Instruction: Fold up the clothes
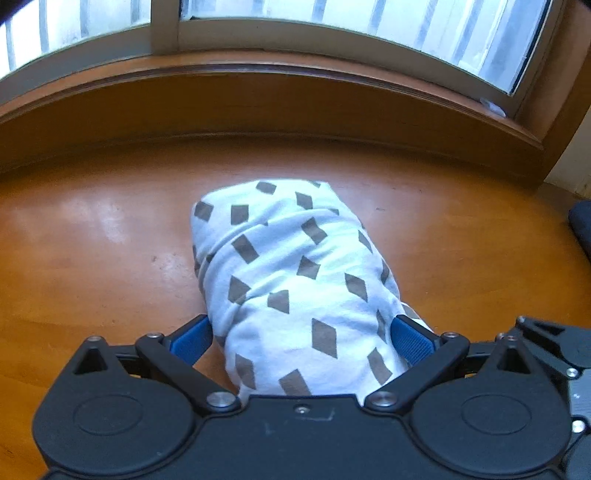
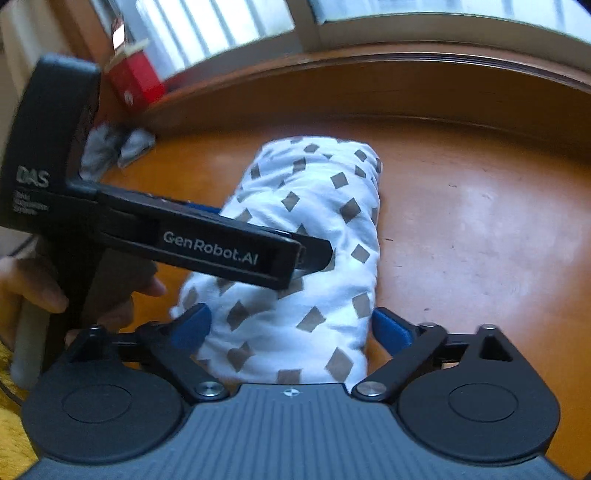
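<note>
On the orange-brown wooden table [image 1: 92, 240], your folded garment [image 1: 295, 280] lies as a compact bundle, white with grey-brown diamond patches, its long axis running away from you toward the window [image 1: 332, 22]. Its near end sits between the blue pads of both tools.

Your left gripper [image 1: 302, 341] stands wide, one blue finger [image 1: 194, 339] on each side of the bundle's near end; the cloth bulges up between them and touches the pad on the right side, while bare table shows beside the left pad. Whether the fingers press the fabric cannot be told.

Your right gripper [image 2: 291, 328] is also spread wide, straddling the near end of the same bundle from its own angle, with its blue fingers [image 2: 391, 326] just beside the cloth. From that camera, the other tool's black body crosses the picture on the left, its tip lying over the garment's middle, and your left hand [image 2: 33, 291] grips the handle.

Farther off, a crumpled grey cloth [image 2: 118, 146] rests at the table's far left edge, near a red box [image 2: 135, 79] on the wooden sill [image 1: 258, 74]. A dark object [image 1: 581, 225] shows at the table's right edge.
</note>
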Demonstrator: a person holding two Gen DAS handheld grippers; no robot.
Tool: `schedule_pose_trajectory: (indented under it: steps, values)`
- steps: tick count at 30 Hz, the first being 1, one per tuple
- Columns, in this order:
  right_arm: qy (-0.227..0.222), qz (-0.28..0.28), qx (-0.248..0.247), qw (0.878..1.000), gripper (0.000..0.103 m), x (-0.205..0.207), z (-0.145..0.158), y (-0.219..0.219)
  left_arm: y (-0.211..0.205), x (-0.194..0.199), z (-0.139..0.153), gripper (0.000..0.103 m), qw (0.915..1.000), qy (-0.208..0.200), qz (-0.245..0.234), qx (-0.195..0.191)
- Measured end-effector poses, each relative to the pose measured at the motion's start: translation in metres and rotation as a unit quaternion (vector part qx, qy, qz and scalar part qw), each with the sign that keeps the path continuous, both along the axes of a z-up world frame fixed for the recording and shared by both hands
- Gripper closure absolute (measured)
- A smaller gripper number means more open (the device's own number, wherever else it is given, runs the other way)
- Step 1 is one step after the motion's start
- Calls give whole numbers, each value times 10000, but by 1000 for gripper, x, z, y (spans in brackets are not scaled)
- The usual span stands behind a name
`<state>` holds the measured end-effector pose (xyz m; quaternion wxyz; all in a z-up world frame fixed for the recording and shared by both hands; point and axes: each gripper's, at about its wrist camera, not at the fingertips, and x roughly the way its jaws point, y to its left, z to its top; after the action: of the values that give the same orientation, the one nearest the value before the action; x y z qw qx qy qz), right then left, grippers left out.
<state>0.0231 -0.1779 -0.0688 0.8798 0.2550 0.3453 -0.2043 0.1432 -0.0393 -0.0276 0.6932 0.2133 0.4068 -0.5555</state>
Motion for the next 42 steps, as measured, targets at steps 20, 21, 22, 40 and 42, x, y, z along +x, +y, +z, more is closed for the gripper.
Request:
schedule_pose_trajectory:
  steps: [20, 21, 22, 40, 42]
  values:
    - [-91, 100, -48, 9999, 18, -19, 4, 7, 2, -16, -6, 4, 9991, 367, -206, -53]
    - [-111, 9, -84, 9999, 20, -25, 6, 6, -1, -19, -6, 6, 9988, 396, -264, -86]
    - [-129, -84, -114, 9998, 22, -31, 7, 6, -4, -23, -5, 7, 9985, 422, -336, -107]
    - [-56, -1742, -250, 9844, 24, -244, 13, -46, -127, -229, -12, 9, 9805, 360, -1933, -85]
    - [-4, -1877, -303, 9818, 24, -280, 15, -58, -147, -263, -15, 8, 9772, 381, -2085, -136]
